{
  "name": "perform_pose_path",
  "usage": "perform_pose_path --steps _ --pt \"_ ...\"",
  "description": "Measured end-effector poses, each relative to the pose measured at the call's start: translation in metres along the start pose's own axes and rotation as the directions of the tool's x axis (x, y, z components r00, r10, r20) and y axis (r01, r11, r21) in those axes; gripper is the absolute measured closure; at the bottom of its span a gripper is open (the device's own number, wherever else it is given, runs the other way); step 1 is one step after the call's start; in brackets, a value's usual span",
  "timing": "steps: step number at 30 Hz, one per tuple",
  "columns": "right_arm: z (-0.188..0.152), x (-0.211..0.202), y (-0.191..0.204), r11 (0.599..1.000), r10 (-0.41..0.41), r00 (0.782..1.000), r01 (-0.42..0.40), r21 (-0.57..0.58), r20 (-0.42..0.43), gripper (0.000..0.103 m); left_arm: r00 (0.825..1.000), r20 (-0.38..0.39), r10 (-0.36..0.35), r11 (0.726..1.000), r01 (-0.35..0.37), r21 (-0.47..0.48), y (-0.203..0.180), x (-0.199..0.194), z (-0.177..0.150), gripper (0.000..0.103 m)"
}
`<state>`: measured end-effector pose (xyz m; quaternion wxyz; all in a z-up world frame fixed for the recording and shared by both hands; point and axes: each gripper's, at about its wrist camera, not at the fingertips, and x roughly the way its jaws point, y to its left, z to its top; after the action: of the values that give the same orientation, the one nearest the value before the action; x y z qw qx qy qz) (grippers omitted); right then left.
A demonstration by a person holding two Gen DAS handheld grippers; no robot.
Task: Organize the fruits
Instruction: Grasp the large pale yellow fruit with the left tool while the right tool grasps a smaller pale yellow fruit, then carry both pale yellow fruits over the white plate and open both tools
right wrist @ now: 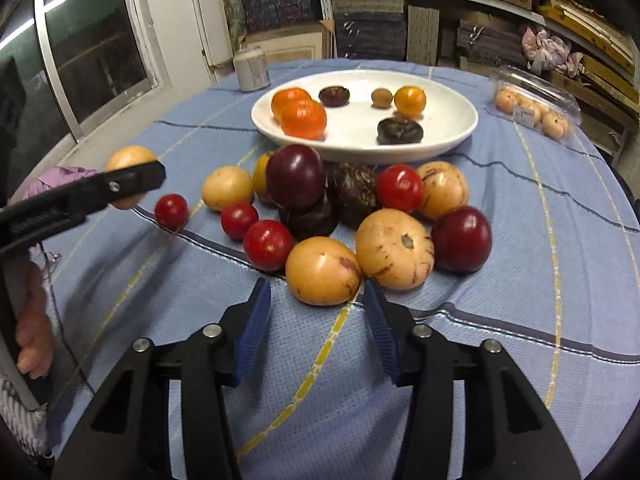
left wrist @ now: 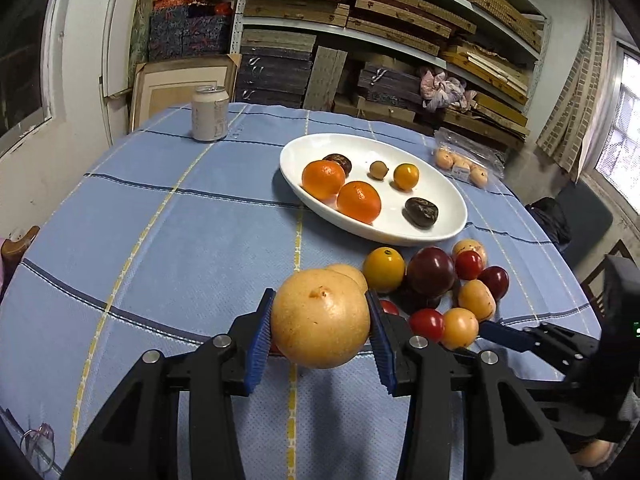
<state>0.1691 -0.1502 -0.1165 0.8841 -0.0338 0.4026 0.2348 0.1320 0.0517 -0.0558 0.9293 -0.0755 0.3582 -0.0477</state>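
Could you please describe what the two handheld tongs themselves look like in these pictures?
Both the left tongs and the right tongs share one design: matte black plastic linkage arms with triangular cut-outs, round silver pivot bolts, and two fingers faced with ribbed blue pads. No cables or markings are visible. In the right wrist view, a purple sleeve shows behind the left tongs.

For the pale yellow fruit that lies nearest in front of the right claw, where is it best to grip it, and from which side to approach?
Grip the pale yellow fruit across its widest middle, coming from the near side, where the right claw already faces it. It is round and smooth. A red tomato touches its left and a speckled fruit its right, so probably lower the pads into those narrow gaps from slightly above.
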Motion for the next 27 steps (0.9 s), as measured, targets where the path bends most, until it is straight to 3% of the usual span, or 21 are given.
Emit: perform_pose_path --steps 15,27 --pt "0.015 0.022 0.003 0.999 -0.019 1.0 0.02 0.025 -0.02 0.06 1.0 -0.025 -0.004 1.0 0.004 0.022 -0.008 0.005 -0.002 0.058" --pt "0.004 0.006 0.001 0.999 0.022 1.0 -0.022 0.038 -0.007 0.062 0.998 -0.061 0.012 0.998 -0.009 0.058 -0.015 0.018 -0.007 0.058"
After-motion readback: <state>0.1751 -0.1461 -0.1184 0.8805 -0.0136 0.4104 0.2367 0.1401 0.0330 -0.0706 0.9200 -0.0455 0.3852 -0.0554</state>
